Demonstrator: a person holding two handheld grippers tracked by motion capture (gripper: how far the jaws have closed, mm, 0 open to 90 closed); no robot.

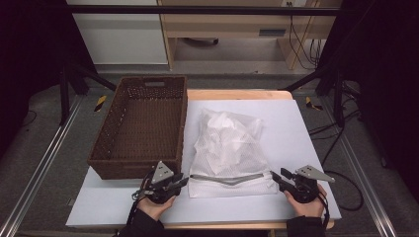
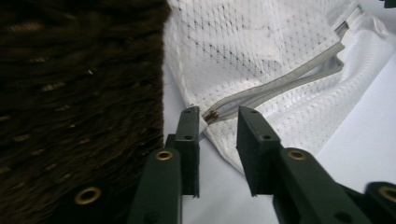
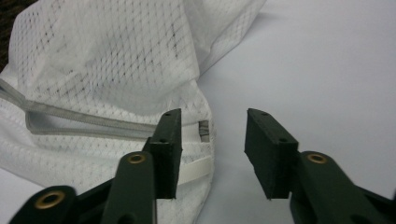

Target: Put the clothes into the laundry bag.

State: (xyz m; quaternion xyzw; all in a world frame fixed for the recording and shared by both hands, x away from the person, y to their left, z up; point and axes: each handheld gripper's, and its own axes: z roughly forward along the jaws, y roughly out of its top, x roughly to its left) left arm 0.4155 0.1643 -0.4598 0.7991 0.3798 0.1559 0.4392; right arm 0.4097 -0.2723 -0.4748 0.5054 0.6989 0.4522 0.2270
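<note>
High view showed a white mesh laundry bag (image 1: 229,150) lying on the white-covered table (image 1: 306,148), its grey zipper (image 1: 230,178) running along the near edge between the two claws. Left claw (image 1: 184,180) sat at the bag's near left corner, just in front of a brown wicker basket (image 1: 143,128). Right claw (image 1: 274,178) sat at the bag's near right corner.

Left gripper view had the left claw (image 2: 218,116) with its jaws apart, the metal zipper pull (image 2: 211,115) between the tips with nothing pressing on it; the basket wall (image 2: 79,102) rose directly to that claw's left.

Right gripper view had the right claw (image 3: 213,121) with jaws apart, the bag's corner and zipper end (image 3: 203,129) just beyond the left jaw, bare table under the right jaw.
</note>
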